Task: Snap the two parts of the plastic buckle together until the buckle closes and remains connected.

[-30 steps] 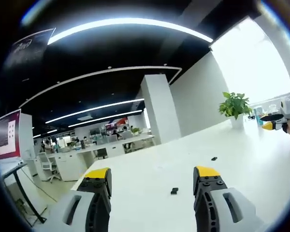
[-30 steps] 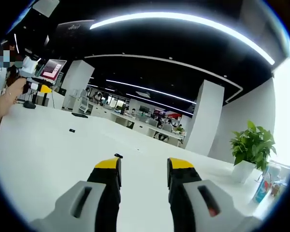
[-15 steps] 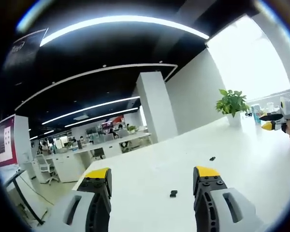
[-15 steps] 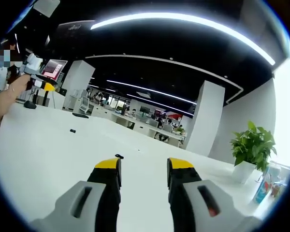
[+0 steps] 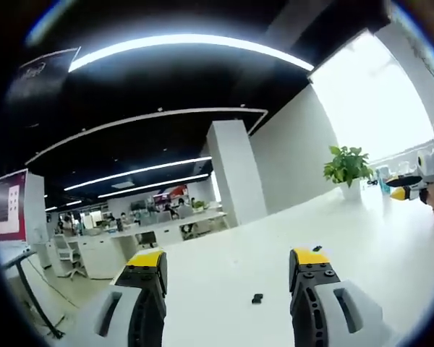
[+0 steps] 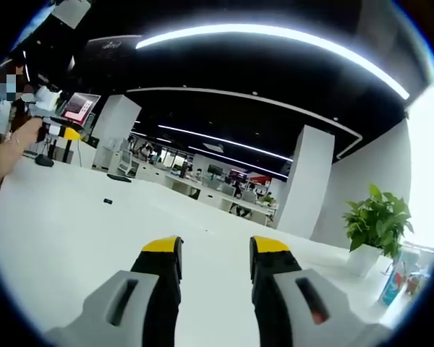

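Note:
Two small black buckle parts lie apart on the white table (image 5: 224, 282). In the left gripper view one buckle part (image 5: 257, 298) lies between my jaws and a little ahead. The other buckle part (image 5: 317, 248) peeks over the right jaw's yellow tip. My left gripper (image 5: 228, 259) is open and holds nothing. In the right gripper view one buckle part (image 6: 107, 201) lies far off to the left. My right gripper (image 6: 215, 246) is open with nothing between its jaws. Each gripper also appears small in the other's view: the right gripper (image 5: 406, 189) and the left gripper (image 6: 59, 131).
A potted plant (image 5: 347, 165) stands at the table's far end, with bottles (image 6: 395, 278) beside it. A person's hand and arm (image 6: 14, 141) hold the left gripper. Beyond the table are office desks, chairs and a white pillar (image 5: 235, 172).
Both views have shifted slightly with the hands. In the right gripper view the nearer buckle part has slipped out of sight behind the left jaw. Nothing on the table has moved.

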The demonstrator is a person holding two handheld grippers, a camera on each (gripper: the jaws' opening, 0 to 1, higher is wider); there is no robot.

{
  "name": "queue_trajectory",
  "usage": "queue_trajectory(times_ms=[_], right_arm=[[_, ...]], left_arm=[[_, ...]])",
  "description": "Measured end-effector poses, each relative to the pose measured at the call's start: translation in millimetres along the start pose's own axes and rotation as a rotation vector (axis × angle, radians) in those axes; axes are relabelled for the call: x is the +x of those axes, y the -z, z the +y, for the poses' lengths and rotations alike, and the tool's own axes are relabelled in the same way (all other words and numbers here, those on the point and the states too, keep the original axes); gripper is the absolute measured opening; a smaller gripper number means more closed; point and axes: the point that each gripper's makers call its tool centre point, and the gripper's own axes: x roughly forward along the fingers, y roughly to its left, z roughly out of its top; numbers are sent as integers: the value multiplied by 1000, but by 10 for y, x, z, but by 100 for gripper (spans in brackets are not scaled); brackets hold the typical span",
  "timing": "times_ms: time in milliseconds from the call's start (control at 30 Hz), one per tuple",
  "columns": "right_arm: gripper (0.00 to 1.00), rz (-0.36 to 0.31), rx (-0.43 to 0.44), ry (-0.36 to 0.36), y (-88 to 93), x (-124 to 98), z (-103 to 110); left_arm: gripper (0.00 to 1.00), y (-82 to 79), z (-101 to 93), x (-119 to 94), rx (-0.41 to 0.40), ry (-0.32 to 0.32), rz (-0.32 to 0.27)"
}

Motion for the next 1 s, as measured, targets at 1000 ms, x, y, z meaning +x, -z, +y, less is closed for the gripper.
queue_trajectory(times_ms=[1000], right_arm=[[36,46,-17,-4,88,35,15]], left_arm=[[63,-195,76,111,-24,11,-19]])
